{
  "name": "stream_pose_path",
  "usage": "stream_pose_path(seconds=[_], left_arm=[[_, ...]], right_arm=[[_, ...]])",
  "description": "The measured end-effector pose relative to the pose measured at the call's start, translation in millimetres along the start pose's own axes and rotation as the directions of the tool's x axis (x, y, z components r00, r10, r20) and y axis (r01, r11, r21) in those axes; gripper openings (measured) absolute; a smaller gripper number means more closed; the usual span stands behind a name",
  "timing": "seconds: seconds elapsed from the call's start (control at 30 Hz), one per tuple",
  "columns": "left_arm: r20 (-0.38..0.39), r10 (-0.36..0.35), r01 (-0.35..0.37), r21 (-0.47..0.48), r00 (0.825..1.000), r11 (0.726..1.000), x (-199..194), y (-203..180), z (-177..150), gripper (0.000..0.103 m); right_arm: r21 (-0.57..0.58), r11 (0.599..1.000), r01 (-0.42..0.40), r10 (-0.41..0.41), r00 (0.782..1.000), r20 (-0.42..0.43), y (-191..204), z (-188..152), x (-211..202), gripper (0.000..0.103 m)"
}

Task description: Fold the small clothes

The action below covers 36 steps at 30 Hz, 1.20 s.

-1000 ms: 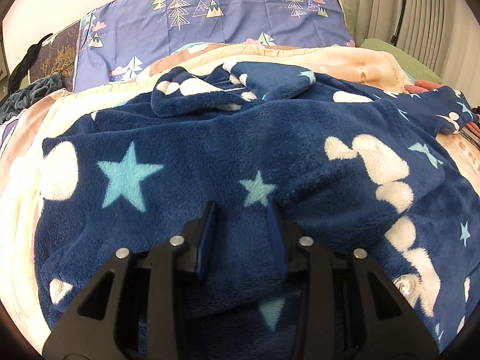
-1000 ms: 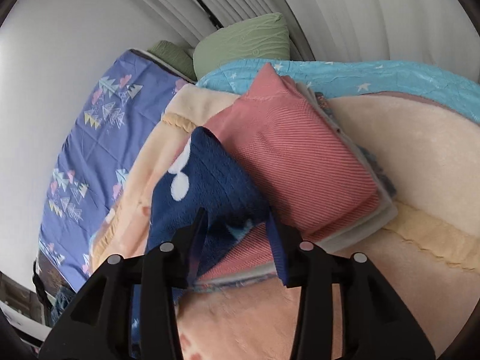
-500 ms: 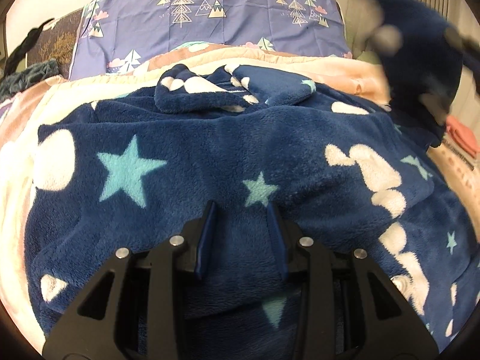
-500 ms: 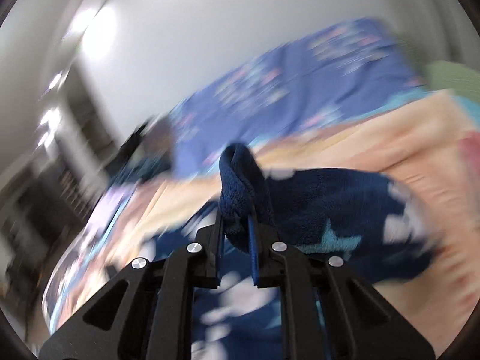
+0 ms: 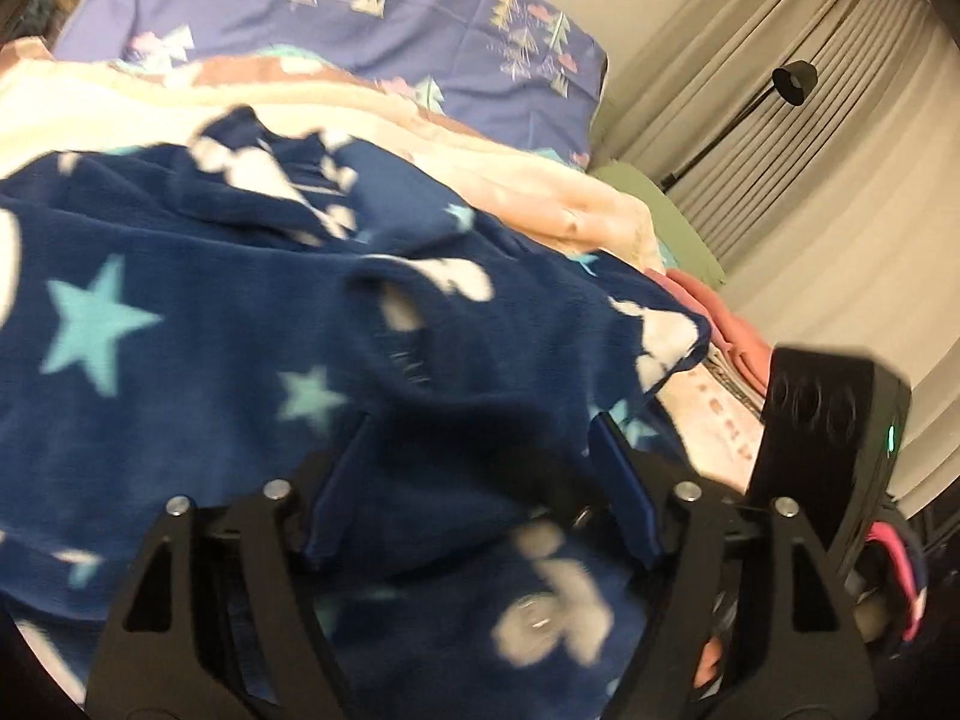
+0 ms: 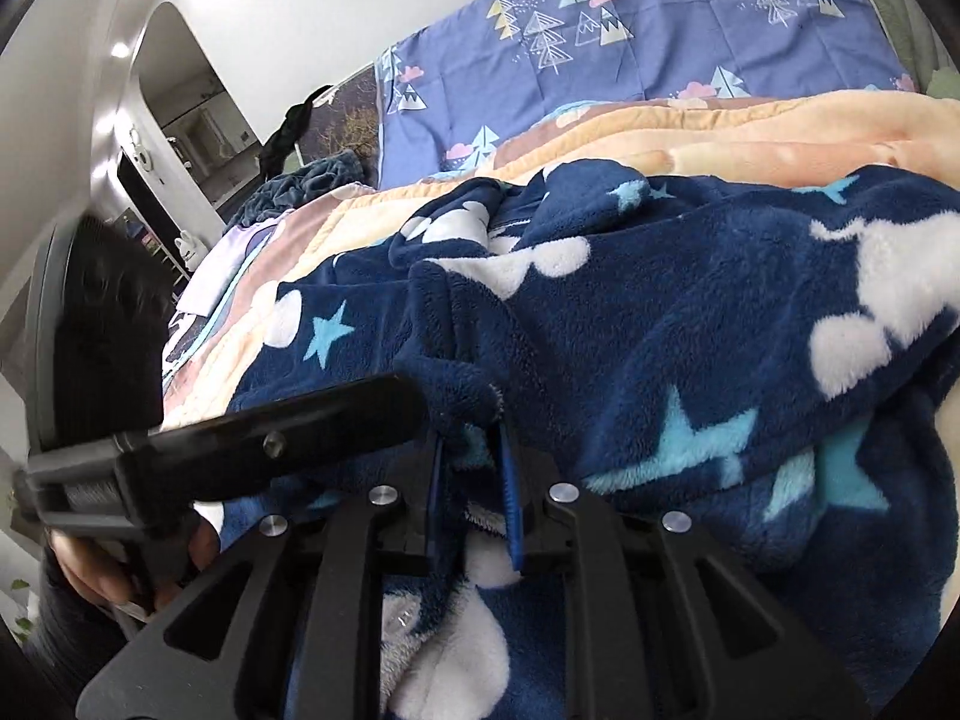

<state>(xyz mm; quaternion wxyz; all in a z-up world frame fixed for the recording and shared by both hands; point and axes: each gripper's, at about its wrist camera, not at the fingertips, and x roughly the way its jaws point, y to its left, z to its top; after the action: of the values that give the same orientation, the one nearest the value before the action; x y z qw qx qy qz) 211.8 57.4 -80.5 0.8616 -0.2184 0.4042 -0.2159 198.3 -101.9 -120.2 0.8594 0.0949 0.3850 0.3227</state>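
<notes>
Only your right view showed the doorway (image 6: 198, 126) at upper left; only your left showed the lamp (image 5: 792, 81). Your left gripper (image 5: 480, 480), narrower before, was spreading over the fleece (image 5: 240, 330) mid-frame. Your right gripper (image 6: 471, 498), easing apart, pinched a fold.

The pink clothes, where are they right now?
In the left wrist view, the pink clothes lie at the right, just past the blue starry fleece, below the green pillow.

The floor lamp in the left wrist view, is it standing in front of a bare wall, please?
No, the black floor lamp stands against pleated beige curtains, not a bare wall.
</notes>
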Motion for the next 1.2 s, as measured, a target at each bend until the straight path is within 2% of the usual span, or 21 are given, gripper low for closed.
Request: stream_pose_path(seconds=[0.07, 0.13, 0.17, 0.2, 0.23, 0.3, 0.37, 0.43, 0.47, 0.57, 0.7, 0.83, 0.9, 0.97, 1.03, 1.1, 1.17, 1.2], left_arm=[[-0.032, 0.023, -0.023, -0.014, 0.999, 1.0, 15.5, -4.6, 4.4, 0.076], [-0.057, 0.077, -0.079, -0.025, 0.995, 0.997, 30.3, -5.8, 6.9, 0.069], [-0.047, 0.104, -0.105, -0.019, 0.993, 0.994, 31.4, -7.3, 7.3, 0.05], [-0.028, 0.138, -0.138, -0.004, 0.99, 0.99, 31.9, -9.2, 9.3, 0.022], [-0.013, 0.12, -0.12, -0.004, 0.993, 0.993, 29.2, -9.5, 13.2, 0.014], [0.029, 0.092, -0.092, -0.025, 0.995, 0.995, 15.7, -6.6, 16.9, 0.013], [0.107, 0.091, -0.09, -0.014, 0.99, 0.996, -11.4, -12.5, 29.6, 0.012], [0.175, 0.08, -0.082, 0.008, 0.981, 0.997, -43.5, -19.7, 43.2, 0.012], [0.197, 0.079, -0.085, 0.022, 0.977, 0.996, -58.0, -22.4, 47.6, 0.012], [0.239, 0.119, -0.132, 0.04, 0.964, 0.99, -100.6, -20.6, 54.1, 0.013], [0.274, 0.212, -0.221, 0.002, 0.938, 0.975, -140.3, 7.4, 46.4, 0.013], [0.233, 0.292, -0.272, -0.118, 0.927, 0.955, -153.4, 63.2, 27.7, 0.013], [0.181, 0.338, -0.315, -0.142, 0.924, 0.938, -143.6, 85.7, 19.0, 0.02], [0.117, 0.434, -0.413, -0.17, 0.893, 0.895, -130.2, 107.6, 8.1, 0.032], [0.09, 0.5, -0.479, -0.186, 0.861, 0.858, -124.3, 121.6, 1.4, 0.035], [0.117, 0.5, -0.472, -0.205, 0.858, 0.857, -129.1, 120.3, -3.3, 0.035], [0.172, 0.463, -0.436, -0.176, 0.869, 0.883, -137.5, 104.8, -4.6, 0.033], [0.202, 0.438, -0.417, -0.142, 0.876, 0.898, -139.6, 92.8, -4.5, 0.028]], right_arm=[[-0.024, 1.0, -0.013, 0.013, 1.0, 0.006, 3.4, -2.3, -2.8, 0.03], [-0.04, 0.999, -0.037, 0.038, 0.999, 0.017, 5.3, -3.3, -12.0, 0.037], [-0.037, 0.998, -0.046, 0.047, 0.999, 0.021, 4.3, -3.6, -15.2, 0.039], [-0.017, 0.998, -0.06, 0.06, 0.998, 0.028, -0.6, -4.9, -20.6, 0.039], [0.018, 0.998, -0.067, 0.066, 0.997, 0.038, -8.3, -5.7, -25.2, 0.039], [0.133, 0.989, -0.065, 0.057, 0.996, 0.066, -31.8, -8.0, -34.0, 0.04], [0.249, 0.967, -0.06, 0.046, 0.997, 0.064, -56.6, -9.3, -36.3, 0.04], [0.355, 0.929, -0.106, 0.089, 0.994, 0.065, -77.6, -11.4, -34.7, 0.038], [0.369, 0.923, -0.115, 0.097, 0.993, 0.066, -80.3, -11.6, -33.9, 0.038], [0.319, 0.945, -0.072, 0.057, 0.997, 0.056, -70.7, -12.1, -32.4, 0.039], [0.245, 0.969, -0.016, 0.007, 0.999, 0.04, -55.3, -12.0, -26.8, 0.044], [0.239, 0.971, -0.008, -0.001, 0.999, 0.036, -54.8, -10.8, -23.9, 0.044], [0.235, 0.972, -0.003, -0.005, 0.999, 0.034, -54.4, -11.0, -23.2, 0.044], [0.23, 0.973, 0.004, -0.012, 0.999, 0.031, -55.0, -11.1, -22.8, 0.044], [0.223, 0.975, 0.011, -0.018, 0.999, 0.03, -53.3, -11.4, -21.8, 0.044], [0.216, 0.976, 0.02, -0.027, 0.999, 0.029, -49.9, -11.2, -20.9, 0.045], [0.201, 0.979, 0.044, -0.049, 0.999, 0.023, -46.0, -9.9, -20.0, 0.045], [0.194, 0.979, 0.06, -0.065, 0.998, 0.019, -44.0, -9.5, -20.9, 0.045]])
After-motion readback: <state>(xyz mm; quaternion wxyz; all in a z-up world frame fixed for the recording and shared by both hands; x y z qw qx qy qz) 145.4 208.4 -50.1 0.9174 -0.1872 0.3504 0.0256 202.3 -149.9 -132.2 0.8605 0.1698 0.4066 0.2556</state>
